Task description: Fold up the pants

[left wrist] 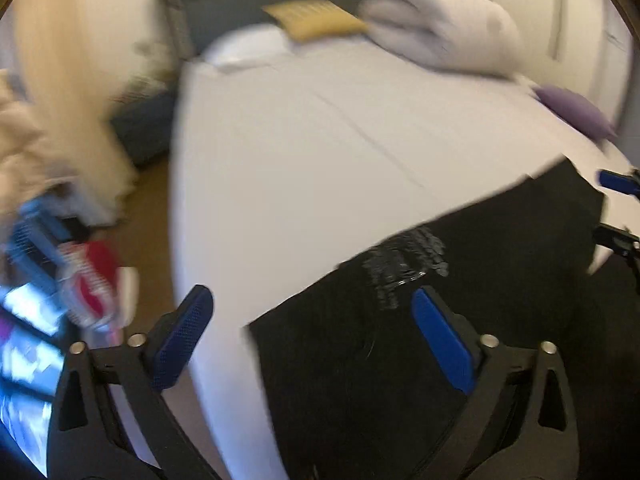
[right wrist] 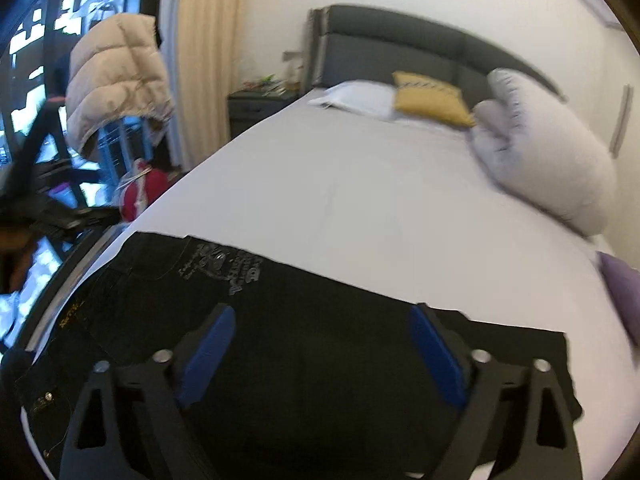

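Observation:
Black pants [left wrist: 460, 312] with a grey printed patch lie flat across the near end of a white bed [left wrist: 320, 140]. My left gripper [left wrist: 312, 312] is open and empty, above the pants' left end at the bed's edge. The right gripper's blue fingertips [left wrist: 618, 182] show at the far right of the left wrist view. In the right wrist view the pants [right wrist: 320, 320] spread under my right gripper [right wrist: 322, 328], which is open and empty above their middle. The bed sheet [right wrist: 360, 200] stretches beyond.
Large white pillows [right wrist: 540, 160], a yellow cushion [right wrist: 432, 100] and a grey headboard [right wrist: 400, 40] sit at the far end. A purple cushion [right wrist: 620, 288] lies at the right edge. A beige puffer jacket [right wrist: 116, 76] and red object [right wrist: 140, 192] stand left of the bed.

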The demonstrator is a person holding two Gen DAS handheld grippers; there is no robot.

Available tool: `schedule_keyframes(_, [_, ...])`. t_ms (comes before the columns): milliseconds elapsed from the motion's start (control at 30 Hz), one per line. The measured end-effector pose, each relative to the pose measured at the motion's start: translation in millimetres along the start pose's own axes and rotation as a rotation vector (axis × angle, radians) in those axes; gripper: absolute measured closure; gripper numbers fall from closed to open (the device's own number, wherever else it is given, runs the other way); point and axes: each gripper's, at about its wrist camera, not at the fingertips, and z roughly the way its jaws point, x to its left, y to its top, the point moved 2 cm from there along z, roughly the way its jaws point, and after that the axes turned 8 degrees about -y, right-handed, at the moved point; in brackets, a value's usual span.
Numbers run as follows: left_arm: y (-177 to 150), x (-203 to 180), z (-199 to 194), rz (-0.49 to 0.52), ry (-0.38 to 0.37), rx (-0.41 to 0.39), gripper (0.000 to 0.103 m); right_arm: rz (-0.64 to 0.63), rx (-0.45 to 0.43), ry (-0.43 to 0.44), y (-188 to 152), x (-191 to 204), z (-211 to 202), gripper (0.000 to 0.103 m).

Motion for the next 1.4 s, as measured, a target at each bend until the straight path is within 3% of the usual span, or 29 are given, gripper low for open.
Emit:
schedule_keyframes(67, [16,16,38,0.009,-0.115,0.106,0.006,0.016,0.042,0.044,1,-5,16,0.035])
schedule_keyframes(167, [25,28,82,0.035,-0.216,0.224,0.006,0.024,0.093,0.103,0,-10,38,0.038])
schedule_keyframes(333, [11,31,123,0.093,-0.259,0.344,0.007,-0.019,0.121,0.147,-7,-6,61,0.038])
schedule_keyframes(400, [8,35,138,0.104,-0.270,0.389,0.024,-0.031,0.132,0.166,-9,-3,68,0.038])
schedule_keyframes(433, [7,37,143,0.098,-0.281,0.403,0.025,-0.038,0.137,0.172,-9,-2,72,0.038])
schedule_keyframes(533, [11,44,148,0.074,-0.320,0.401,0.035,-0.056,0.146,0.204,-7,5,80,0.038])
schedule_keyframes(567, [13,46,149,0.065,-0.335,0.404,0.048,-0.064,0.147,0.214,-5,8,83,0.038])
schedule_keyframes(600, [14,48,148,0.058,-0.347,0.410,0.068,-0.074,0.149,0.220,-4,10,86,0.038])
schedule_keyframes(700, [14,45,142,0.085,-0.351,0.422,0.090,-0.110,0.157,0.233,3,18,93,0.038])
schedule_keyframes(800, [16,46,127,0.118,-0.307,0.399,0.096,-0.136,0.165,0.259,11,24,99,0.038])
schedule_keyframes(1167, [-4,38,7,0.204,-0.240,0.165,0.097,-0.372,0.219,0.360,40,61,113,0.046])
schedule_keyframes(1267, [-3,29,2,0.218,-0.230,0.138,0.097,-0.415,0.242,0.359,45,68,122,0.047])
schedule_keyframes(1400, [-12,21,-5,0.211,-0.243,0.132,0.097,-0.446,0.275,0.363,49,73,133,0.056])
